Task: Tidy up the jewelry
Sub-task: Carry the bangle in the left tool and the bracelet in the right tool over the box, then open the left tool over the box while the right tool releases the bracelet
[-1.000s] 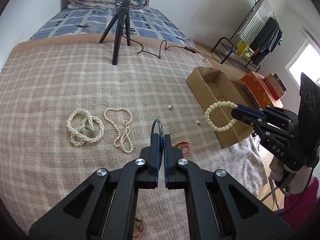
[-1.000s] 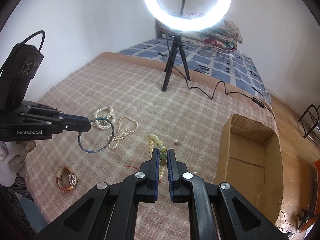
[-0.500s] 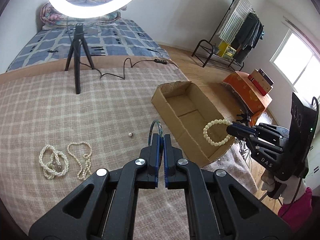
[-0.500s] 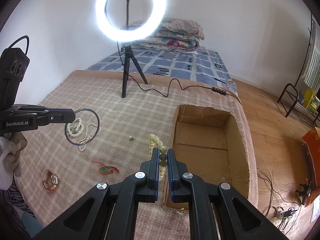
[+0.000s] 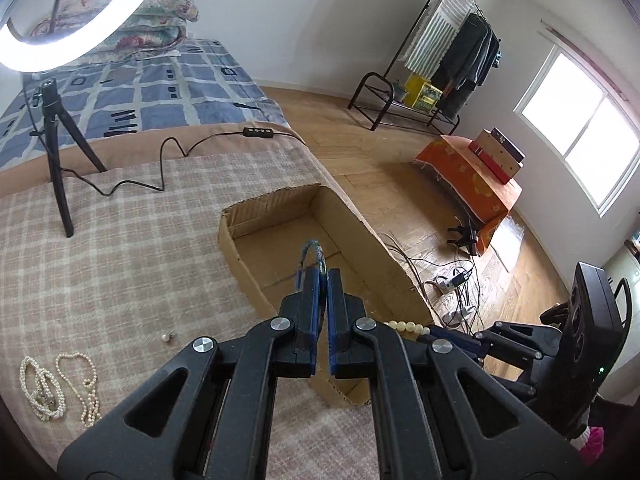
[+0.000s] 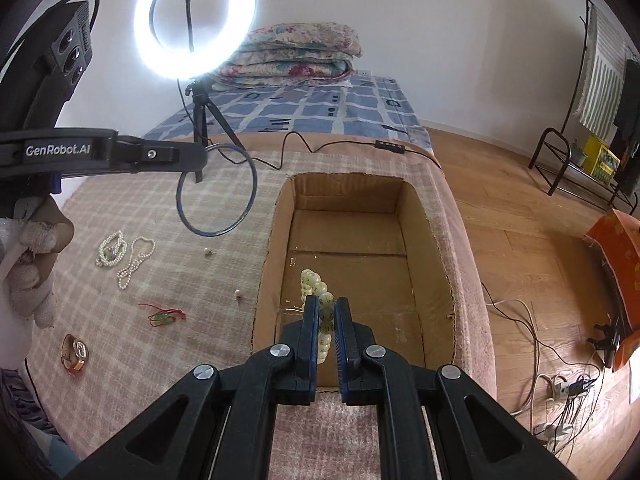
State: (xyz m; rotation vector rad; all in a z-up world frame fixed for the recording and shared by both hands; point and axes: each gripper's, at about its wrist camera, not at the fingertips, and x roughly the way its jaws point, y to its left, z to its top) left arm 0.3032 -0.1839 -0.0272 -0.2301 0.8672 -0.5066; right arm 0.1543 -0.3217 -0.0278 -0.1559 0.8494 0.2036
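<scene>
My left gripper [image 5: 322,276] is shut on a thin blue bangle [image 5: 310,250] that stands up from its tips over the open cardboard box [image 5: 280,200]. In the right wrist view the same bangle [image 6: 253,188] hangs from the left gripper [image 6: 202,156], just left of the box [image 6: 344,196]. My right gripper [image 6: 325,304] is shut on a pale green beaded bracelet [image 6: 314,282], above the near end of the box's inside. The left wrist view shows only a few of those beads [image 5: 404,326] at the right gripper's tip [image 5: 432,332].
On the checked blanket lie two pearl necklaces [image 6: 110,248] [image 6: 138,258], two loose pearls [image 6: 208,252] [image 6: 238,293], a red cord with a green pendant [image 6: 164,316] and an amber wristwatch [image 6: 74,350]. A ring light tripod [image 6: 200,120] and its cable stand behind. The bed edge drops right of the box.
Both grippers have swung to the right, away from the necklaces and toward the box. The bracelet now hangs over the box's inside and the bangle has come up to its left side.
</scene>
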